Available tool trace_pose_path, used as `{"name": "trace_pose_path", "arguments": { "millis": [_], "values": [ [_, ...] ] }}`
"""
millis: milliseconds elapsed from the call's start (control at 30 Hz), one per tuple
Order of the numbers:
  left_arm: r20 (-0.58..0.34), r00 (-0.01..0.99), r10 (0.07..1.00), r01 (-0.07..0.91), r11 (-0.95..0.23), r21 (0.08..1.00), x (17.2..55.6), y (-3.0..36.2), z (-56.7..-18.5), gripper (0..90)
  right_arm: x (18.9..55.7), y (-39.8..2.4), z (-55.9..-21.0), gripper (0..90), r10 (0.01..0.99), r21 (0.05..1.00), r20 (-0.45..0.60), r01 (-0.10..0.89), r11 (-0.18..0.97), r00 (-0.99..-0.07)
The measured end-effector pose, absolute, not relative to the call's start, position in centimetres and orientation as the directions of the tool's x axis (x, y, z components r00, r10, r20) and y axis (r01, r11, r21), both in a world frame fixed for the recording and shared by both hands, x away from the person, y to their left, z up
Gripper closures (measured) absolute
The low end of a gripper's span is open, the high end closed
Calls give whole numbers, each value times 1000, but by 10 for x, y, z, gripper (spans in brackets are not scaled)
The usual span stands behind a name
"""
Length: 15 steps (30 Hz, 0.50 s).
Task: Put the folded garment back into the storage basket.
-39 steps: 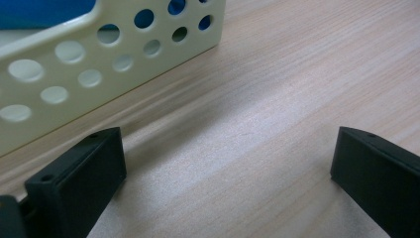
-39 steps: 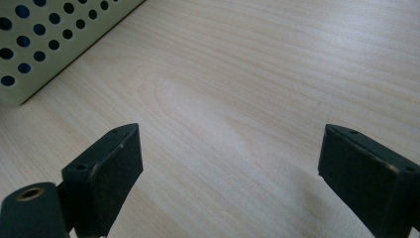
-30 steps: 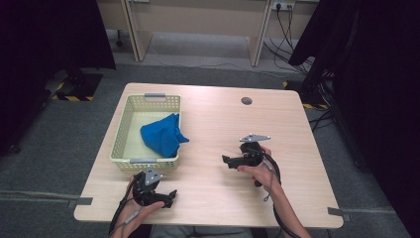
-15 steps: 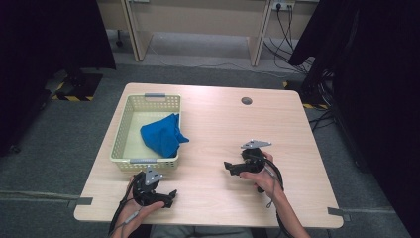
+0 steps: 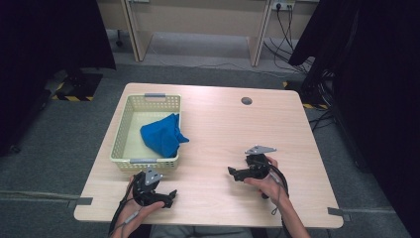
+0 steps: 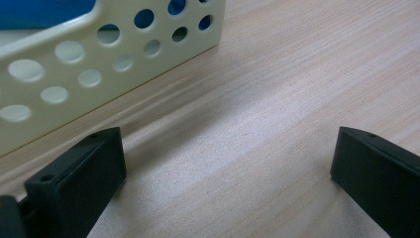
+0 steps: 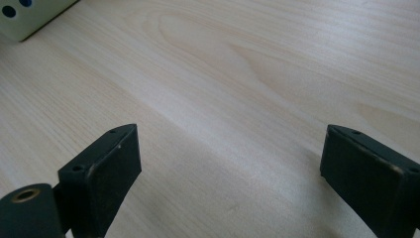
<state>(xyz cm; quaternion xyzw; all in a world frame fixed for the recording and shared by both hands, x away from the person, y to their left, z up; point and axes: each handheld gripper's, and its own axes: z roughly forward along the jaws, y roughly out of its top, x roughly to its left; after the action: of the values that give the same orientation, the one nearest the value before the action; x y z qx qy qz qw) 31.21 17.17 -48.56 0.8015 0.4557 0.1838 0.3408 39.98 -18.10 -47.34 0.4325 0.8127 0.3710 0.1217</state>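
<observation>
We see a pale yellow basket [image 5: 124,130] with round holes in its walls, standing upright at the table's left side; a crumpled blue cloth [image 5: 162,135] lies inside it, bunched toward the right wall, one corner draped over that rim.

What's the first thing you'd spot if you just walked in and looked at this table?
The bright blue cloth, bunched up in a pale yellow basket on the left side of the wooden table. Next, the two black grippers near the front edge: the left gripper just in front of the basket, the right gripper out on bare wood, both open.
</observation>
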Motion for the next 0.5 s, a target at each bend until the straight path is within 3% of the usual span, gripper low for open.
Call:
{"name": "trace_pose_path", "arguments": {
  "millis": [500],
  "values": [
    [-16, 517, 856, 605, -353, 714, 312, 172, -486, 0, 388, -189, -476, 62, 803, 696, 113, 623, 357, -585]
  ]
}}
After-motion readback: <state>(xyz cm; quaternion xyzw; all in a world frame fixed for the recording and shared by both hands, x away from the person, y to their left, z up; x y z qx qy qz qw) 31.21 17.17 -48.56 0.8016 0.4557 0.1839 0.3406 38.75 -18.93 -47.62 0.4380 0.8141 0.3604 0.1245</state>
